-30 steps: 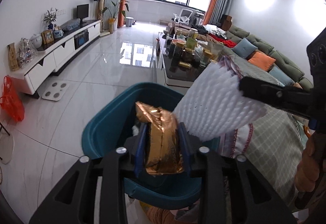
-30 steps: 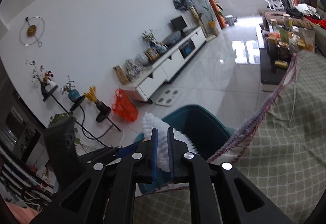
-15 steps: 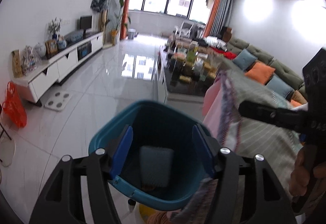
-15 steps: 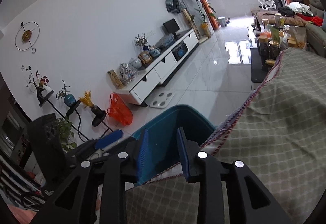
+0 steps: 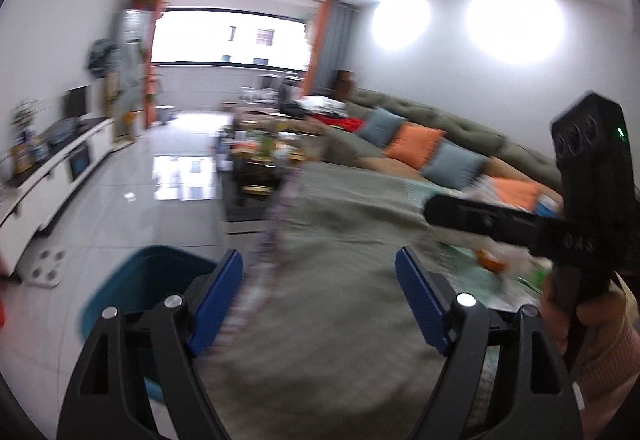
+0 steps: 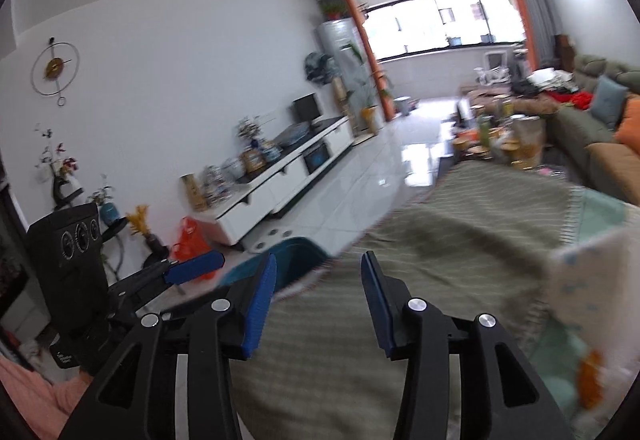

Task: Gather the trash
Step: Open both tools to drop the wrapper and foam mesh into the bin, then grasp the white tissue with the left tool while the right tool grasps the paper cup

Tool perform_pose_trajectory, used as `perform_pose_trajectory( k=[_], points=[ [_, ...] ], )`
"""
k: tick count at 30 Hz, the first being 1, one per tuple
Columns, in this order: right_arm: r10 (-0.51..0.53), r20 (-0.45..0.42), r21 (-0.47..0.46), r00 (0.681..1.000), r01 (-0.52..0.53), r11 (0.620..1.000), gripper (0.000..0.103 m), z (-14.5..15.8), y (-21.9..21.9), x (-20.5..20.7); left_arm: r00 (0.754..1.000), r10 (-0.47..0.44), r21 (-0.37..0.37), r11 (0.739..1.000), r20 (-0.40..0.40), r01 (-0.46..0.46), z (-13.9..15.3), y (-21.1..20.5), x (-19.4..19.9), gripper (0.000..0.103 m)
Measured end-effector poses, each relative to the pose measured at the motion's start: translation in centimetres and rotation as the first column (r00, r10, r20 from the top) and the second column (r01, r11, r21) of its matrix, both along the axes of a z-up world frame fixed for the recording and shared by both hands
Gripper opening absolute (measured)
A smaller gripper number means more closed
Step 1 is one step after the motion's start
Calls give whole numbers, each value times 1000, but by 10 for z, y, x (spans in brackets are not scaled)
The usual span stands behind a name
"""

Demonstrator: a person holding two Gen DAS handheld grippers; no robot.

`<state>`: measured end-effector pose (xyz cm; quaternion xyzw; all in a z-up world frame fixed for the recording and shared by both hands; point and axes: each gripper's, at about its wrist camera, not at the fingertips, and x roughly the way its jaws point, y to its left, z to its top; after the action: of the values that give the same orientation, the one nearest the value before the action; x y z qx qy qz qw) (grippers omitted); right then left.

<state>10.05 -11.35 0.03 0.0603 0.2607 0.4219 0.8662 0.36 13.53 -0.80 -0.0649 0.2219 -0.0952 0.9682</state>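
The left gripper (image 5: 320, 298) was spread wide with nothing between its blue pads, hanging above a worktop draped in a grey-green checked cloth (image 5: 332, 240). The right gripper (image 6: 319, 294) was likewise parted and empty over the same cloth (image 6: 460, 240). Both views were blurred.

Just off the cloth's fringed edge, low on the floor, stood the teal trash bin (image 5: 132, 288); the right wrist view caught only a sliver of its rim (image 6: 298, 248) beyond its left finger. What lay inside the bin could not be made out. At the far right of the cloth, a pale spotted wrapper (image 6: 592, 280) and some orange and green scraps (image 5: 490, 260) lay blurred on the worktop.

Beyond, glossy white floor tiles (image 5: 132, 192) ran toward a wide window (image 5: 228, 36) flanked by orange curtains. A white TV cabinet (image 6: 288, 176) lined the left wall, with a red plastic bag (image 6: 188, 238) at its near end. A cluttered dark coffee table (image 5: 256, 168) sat mid-room, and a green sofa (image 5: 440, 132) with orange and blue cushions ran along the right wall.
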Motion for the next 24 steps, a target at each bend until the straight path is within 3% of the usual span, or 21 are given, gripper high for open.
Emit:
perform_pose_trajectory(
  k=[4, 10, 16, 24],
  points=[
    [-100, 16, -9, 995, 101, 995, 48, 0, -45, -9, 988, -154, 11, 988, -25, 154, -11, -48, 5, 79],
    [-294, 13, -34, 956, 294, 955, 48, -6, -118, -13, 922, -370, 12, 927, -115, 374, -37, -117, 15, 81],
    [-469, 20, -48, 883, 469, 882, 52, -13, -178, -17, 870, -457, 11, 885, -185, 466, -58, -153, 26, 84],
    [-643, 56, -63, 764, 645, 761, 65, -26, -245, -28, 853, -471, 37, 871, -226, 490, -67, -175, 33, 85]
  ],
)
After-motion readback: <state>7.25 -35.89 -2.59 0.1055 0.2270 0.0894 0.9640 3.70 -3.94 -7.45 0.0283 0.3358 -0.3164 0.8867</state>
